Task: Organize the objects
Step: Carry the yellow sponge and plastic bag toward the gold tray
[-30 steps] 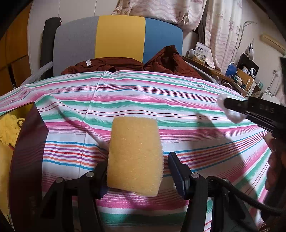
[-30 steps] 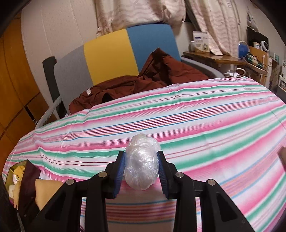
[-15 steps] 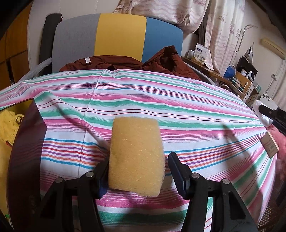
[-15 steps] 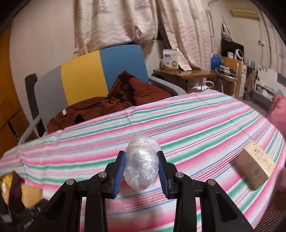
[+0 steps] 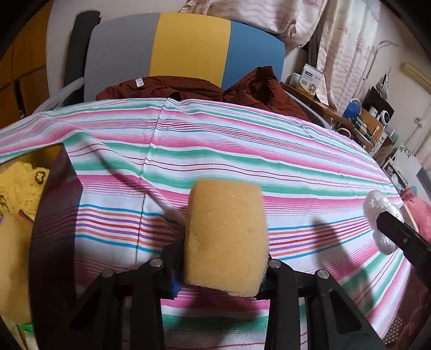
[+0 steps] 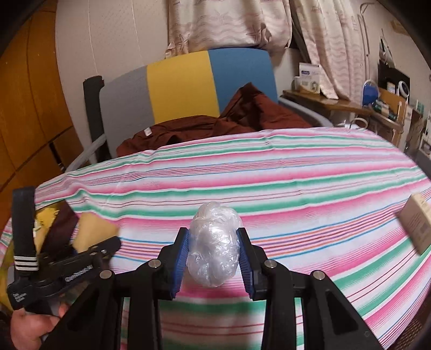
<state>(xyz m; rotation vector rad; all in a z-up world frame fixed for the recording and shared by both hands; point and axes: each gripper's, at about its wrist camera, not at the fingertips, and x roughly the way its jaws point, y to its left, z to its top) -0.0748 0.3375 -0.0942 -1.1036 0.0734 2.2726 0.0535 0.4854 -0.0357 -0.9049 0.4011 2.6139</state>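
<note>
left wrist view: the left gripper holds a yellow sponge block upright between its jaws, which have just been closing and now press on both sides of it. the sponge stands above a surface covered with a striped cloth in pink, green, white and blue bands. at the left edge lies a dark maroon box, open, with yellow crocheted fabric inside it. at the right edge the right gripper enters the view, and a ball of crumpled clear plastic wrap shows at its tip.

right wrist view: the right gripper has its jaws clamped narrow on the plastic wrap ball, whose blue-padded jaw faces touch it on both sides; the ball rises above the jaw tips. below it is the striped cloth. at lower left the left gripper appears from the side, held by a hand, with the sponge at its tip beside the maroon box. a small tan cardboard box lies on the cloth near the right edge, well apart from both grippers.

behind the surface stands a chair with grey, yellow and blue back panels, and a dark red garment is draped on its seat. patterned curtains hang beyond, and a cluttered wooden shelf is at right.
</note>
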